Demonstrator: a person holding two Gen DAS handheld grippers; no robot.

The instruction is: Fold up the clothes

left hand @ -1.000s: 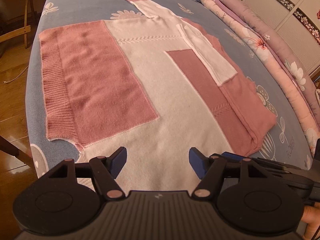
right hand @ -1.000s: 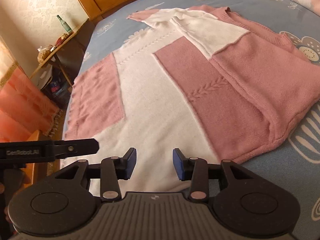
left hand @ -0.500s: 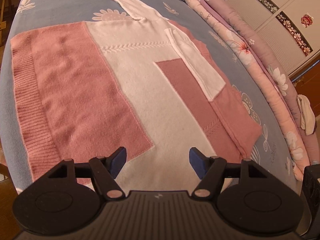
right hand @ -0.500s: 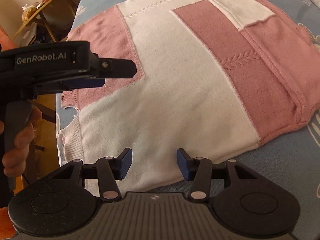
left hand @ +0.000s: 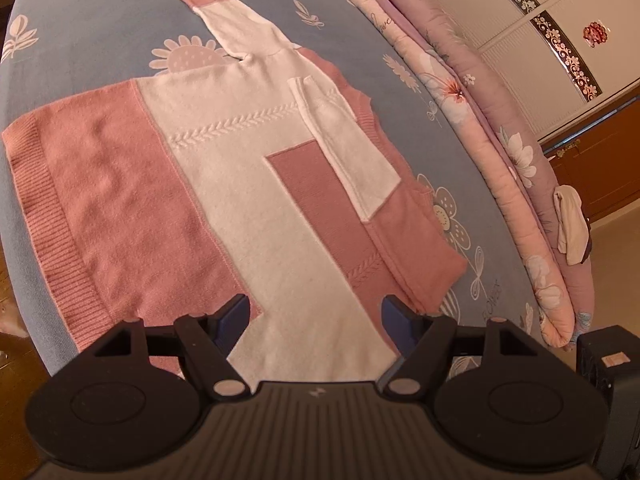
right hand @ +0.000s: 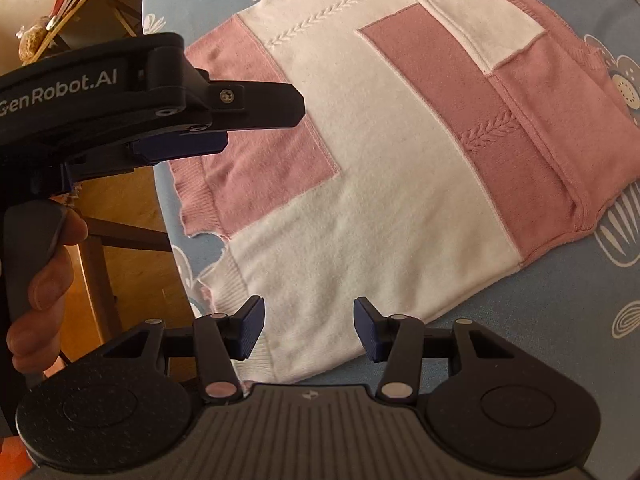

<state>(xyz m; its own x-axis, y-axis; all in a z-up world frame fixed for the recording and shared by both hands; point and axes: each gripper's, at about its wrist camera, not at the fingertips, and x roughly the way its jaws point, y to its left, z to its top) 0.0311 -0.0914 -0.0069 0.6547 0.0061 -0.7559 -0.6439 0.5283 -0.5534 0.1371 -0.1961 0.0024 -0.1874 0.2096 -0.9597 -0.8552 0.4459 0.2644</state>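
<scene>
Both grippers have lifted away from the sweater's near hem since a second ago — more of the garment shows under each now.

The left gripper point(left hand: 316, 316) hangs above the pink-and-white sweater point(left hand: 248, 200) with its jaws opening, wide apart, nothing between the pads. The right gripper point(right hand: 309, 328) hovers over the white hem, jaws parted about halfway and empty too. The sweater lies flat on the blue flowered bedsheet point(left hand: 96, 28), one sleeve point(left hand: 348, 148) folded across its chest, the other sleeve point(left hand: 224, 16) stretched out toward the far end of the bed. In the right wrist view a hand point(right hand: 38, 280) grips the left tool's handle — beside the bed's edge, over the wooden floor point(right hand: 132, 248). A rolled floral quilt point(left hand: 500, 160) lines the bed's far side.
</scene>
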